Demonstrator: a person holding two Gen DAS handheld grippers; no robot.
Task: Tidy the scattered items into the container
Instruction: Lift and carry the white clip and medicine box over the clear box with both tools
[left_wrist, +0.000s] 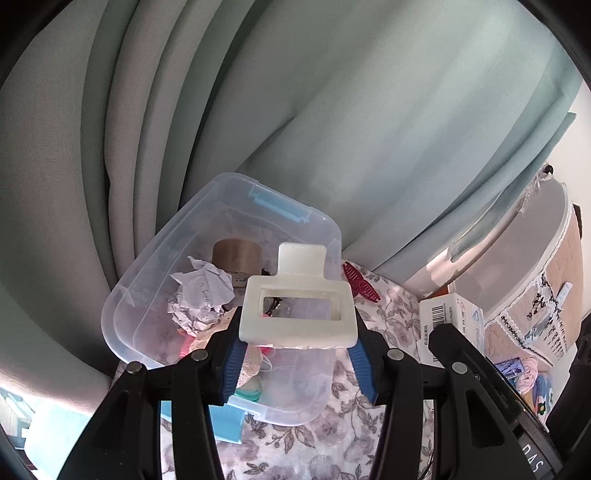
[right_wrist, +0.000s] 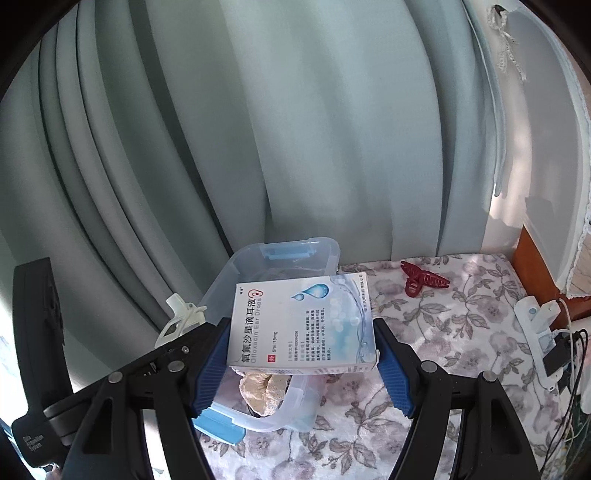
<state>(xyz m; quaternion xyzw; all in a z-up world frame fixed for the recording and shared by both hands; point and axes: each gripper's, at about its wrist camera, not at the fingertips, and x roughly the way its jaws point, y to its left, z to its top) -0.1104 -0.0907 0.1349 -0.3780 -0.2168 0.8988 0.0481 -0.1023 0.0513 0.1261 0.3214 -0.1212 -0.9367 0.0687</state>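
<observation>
My left gripper (left_wrist: 297, 345) is shut on a cream plastic clip (left_wrist: 297, 312) and holds it above the clear plastic container (left_wrist: 129, 295). The container holds crumpled paper (left_wrist: 199, 295), a brown tape roll (left_wrist: 236, 256) and other small items. My right gripper (right_wrist: 301, 354) is shut on a white and blue ear drops box (right_wrist: 303, 325), held over the container's near right edge (right_wrist: 295, 402). The clip also shows in the right wrist view (right_wrist: 181, 317). A red hair claw (right_wrist: 421, 282) lies on the floral cloth to the right of the container; it also shows in the left wrist view (left_wrist: 360, 282).
Grey-green curtains (right_wrist: 295, 129) hang right behind the container. The floral cloth (right_wrist: 461, 332) covers the surface. A white power strip (right_wrist: 535, 332) with cables lies at the right edge. The container's blue-latched lid (right_wrist: 221, 421) lies beside it at the front.
</observation>
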